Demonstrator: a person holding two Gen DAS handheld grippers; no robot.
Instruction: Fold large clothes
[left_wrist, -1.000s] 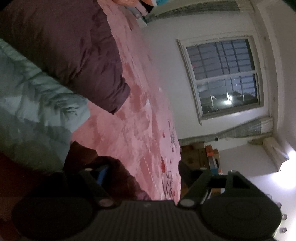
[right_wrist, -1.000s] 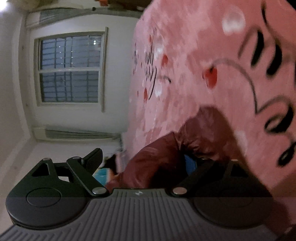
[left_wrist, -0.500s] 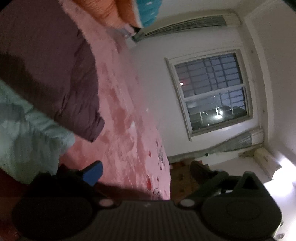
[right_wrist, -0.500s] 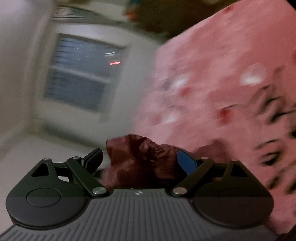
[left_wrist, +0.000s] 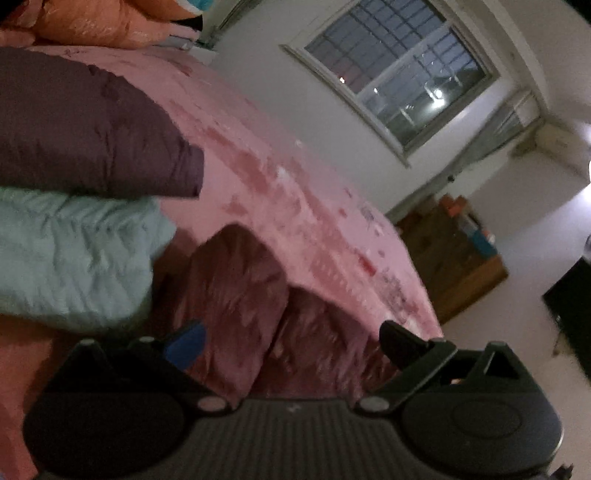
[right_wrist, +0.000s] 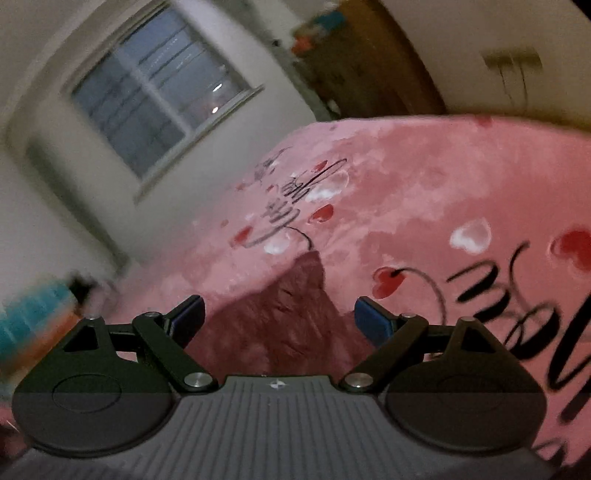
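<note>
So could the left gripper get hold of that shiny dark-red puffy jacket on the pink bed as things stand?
Probably yes: the left gripper is open, the shiny dark-red puffy jacket lies right before its fingers, and nothing sits between them.

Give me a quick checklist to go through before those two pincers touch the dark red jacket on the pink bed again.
1. Left gripper open: ok, jaws wide apart, nothing pinched.
2. Right gripper open: ok, pads clear of the cloth.
3. Dark red jacket resting on the pink blanket, not dangling: ok.
4. Jacket folded neatly: cannot tell, only part shows and the view is blurred.
5. Space beside it: not ok on one side, the pale green jacket and purple jacket crowd close.
</note>
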